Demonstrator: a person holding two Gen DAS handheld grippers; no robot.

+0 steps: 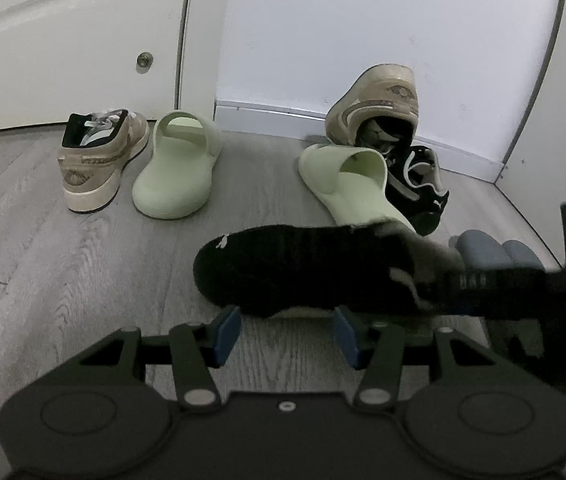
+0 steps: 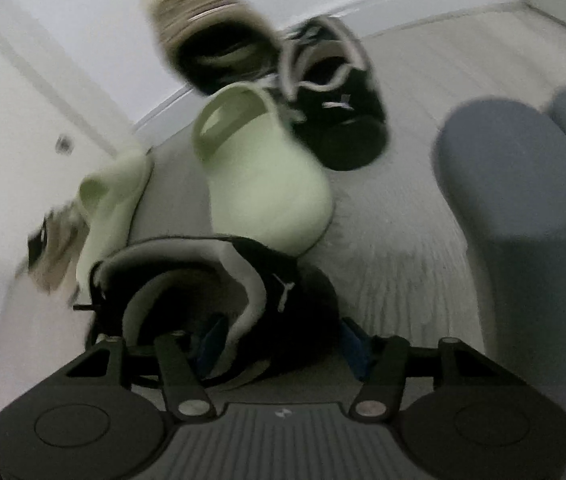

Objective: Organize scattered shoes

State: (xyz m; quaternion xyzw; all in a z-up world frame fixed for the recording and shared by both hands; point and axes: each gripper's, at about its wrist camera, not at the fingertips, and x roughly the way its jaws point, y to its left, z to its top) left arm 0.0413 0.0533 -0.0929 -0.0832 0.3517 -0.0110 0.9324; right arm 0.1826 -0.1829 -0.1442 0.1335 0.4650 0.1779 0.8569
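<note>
The right gripper has 1 blue pad inside the collar of a black sneaker and the other outside its heel wall; whether the pads actually press the wall is lost in blur. In the left wrist view this sneaker lies toe to the left, just ahead of the left gripper, whose jaws stand about half open over bare grey floor with nothing between them. Beyond it, a pale green slide lies touching a second black sneaker, and a tan sneaker leans heel-up against the white wall. Near the floor's far left edge, by a white door, another tan sneaker and a second green slide stand side by side
</note>
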